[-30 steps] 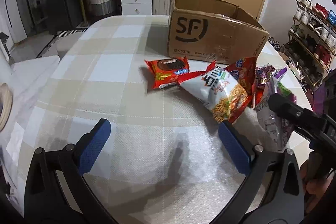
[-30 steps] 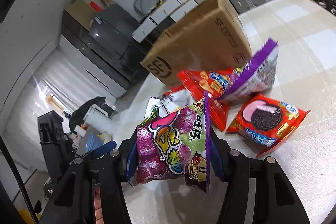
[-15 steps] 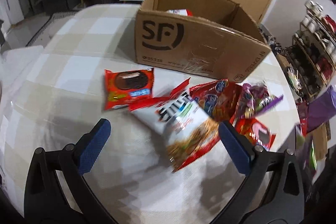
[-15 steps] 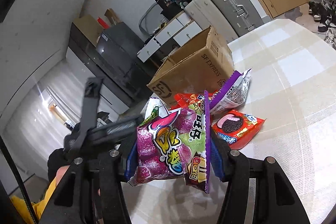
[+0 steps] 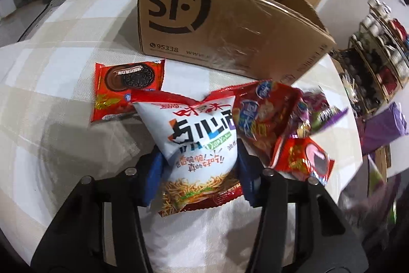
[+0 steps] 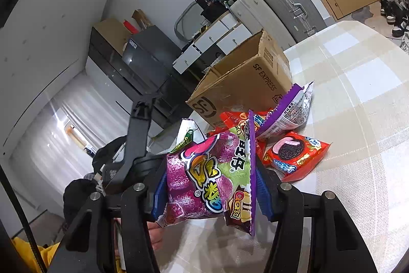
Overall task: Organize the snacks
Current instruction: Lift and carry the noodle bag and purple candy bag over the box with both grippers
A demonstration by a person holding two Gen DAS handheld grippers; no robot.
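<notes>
The white noodle-snack bag [image 5: 202, 145], a puffy glossy pillow pack with red crimped ends, sits pinched between the blue pads of the left gripper [image 5: 198, 178], just in front of the cardboard box [image 5: 217, 14]. The right gripper [image 6: 208, 192] is clamped on a shiny purple gummy bag [image 6: 204, 178] with a serrated edge, held above the table nearer the camera than the box. The box is plain brown corrugated board, flaps open, with a black printed logo and clear tape across its face. Against its front left corner lies a flat red cookie packet [image 5: 126, 90]. To the right of the noodle bag, in front of the box, crinkled red and purple foil packs [image 5: 271, 119] lie heaped, touching one another, with a second red cookie packet [image 6: 296, 155] at the pile's edge. All rest on a woven beige-and-white checked tablecloth [image 5: 76, 42].
</notes>
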